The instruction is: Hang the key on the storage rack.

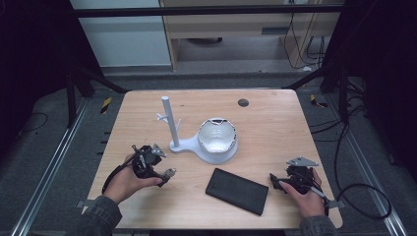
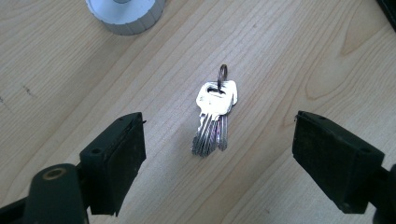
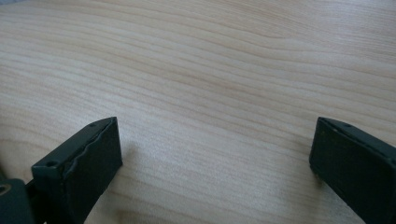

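Beyond your left tongs (image 2: pixel 219 154), a pale round base (image 2: pixel 125 15) is cut by the top edge of the left gripper view; its upper part can't be told. A dark corner (image 2: pixel 388 8) far right of those tongs is clipped too, identity unclear. The keys (image 2: pixel 214 116) overlap, so their count can't be read. In the high view your forearms run off the bottom edge, and the keys are too small to make out by the left tongs. The right tongs (image 3: pixel 212 163) have both jaws cropped at the bottom edge.

lab/test bay | metal framing (image 1: pixel 206 11) | floor cables (image 1: pixel 361 191) | lone wooden table (image 1: pixel 275 123)
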`<state>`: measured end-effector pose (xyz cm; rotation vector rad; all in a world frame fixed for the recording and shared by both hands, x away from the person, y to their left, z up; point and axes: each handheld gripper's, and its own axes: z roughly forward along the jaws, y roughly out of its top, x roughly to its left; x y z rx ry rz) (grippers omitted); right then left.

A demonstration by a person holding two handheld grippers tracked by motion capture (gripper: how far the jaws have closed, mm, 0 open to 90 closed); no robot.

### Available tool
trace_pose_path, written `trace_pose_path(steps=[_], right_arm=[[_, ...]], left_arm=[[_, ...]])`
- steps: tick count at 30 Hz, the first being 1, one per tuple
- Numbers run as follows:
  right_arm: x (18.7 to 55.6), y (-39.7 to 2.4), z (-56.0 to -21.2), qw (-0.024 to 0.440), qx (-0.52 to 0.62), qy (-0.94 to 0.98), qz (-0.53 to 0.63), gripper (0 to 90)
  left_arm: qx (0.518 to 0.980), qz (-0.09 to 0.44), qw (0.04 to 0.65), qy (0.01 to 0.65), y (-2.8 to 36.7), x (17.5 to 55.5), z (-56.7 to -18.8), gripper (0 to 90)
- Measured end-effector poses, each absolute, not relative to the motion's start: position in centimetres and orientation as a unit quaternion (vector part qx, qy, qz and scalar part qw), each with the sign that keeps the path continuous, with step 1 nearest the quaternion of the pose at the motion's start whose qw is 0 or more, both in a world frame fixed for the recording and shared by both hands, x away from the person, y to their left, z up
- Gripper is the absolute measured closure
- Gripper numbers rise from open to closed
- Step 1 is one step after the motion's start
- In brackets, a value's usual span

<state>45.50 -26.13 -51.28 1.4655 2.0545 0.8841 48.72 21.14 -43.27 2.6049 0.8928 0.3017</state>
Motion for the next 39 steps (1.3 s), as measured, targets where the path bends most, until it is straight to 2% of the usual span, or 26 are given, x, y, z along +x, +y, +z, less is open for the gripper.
trace_pose_path(steps=[12,18,20,22,25,32,35,39], right_arm=[[45.2,-25.8,-51.2,0.238,0.524,0.748,0.331,11.8],[45.0,-25.7,-51.1,0.233,0.523,0.748,0.336,14.6],[45.0,-25.8,-51.1,0.235,0.519,0.75,0.337,15.9],[45.0,-25.6,-51.1,0.234,0.52,0.748,0.339,17.3],[44.9,-25.6,-51.2,0.238,0.515,0.75,0.341,20.8],[44.9,-25.5,-51.1,0.239,0.515,0.749,0.341,21.1],[44.9,-25.5,-51.1,0.235,0.518,0.748,0.342,21.0],[44.9,-25.5,-51.1,0.235,0.519,0.747,0.342,20.9]], left_arm=[[0.926,0.098,0.185,0.314,21.0,49.3,-42.9,33.0],[0.929,0.097,0.18,0.307,21.2,49.0,-42.5,46.0],[0.929,0.098,0.179,0.308,21.2,48.9,-42.5,54.2],[0.931,0.091,0.179,0.306,21.2,49.0,-42.5,56.8],[0.93,0.091,0.179,0.306,21.3,49.1,-42.4,58.4],[0.933,0.088,0.156,0.311,21.6,49.4,-43.4,59.2],[0.938,0.078,0.148,0.305,21.7,49.6,-44.3,53.6],[0.938,0.074,0.157,0.301,21.3,49.9,-45.1,51.6]])
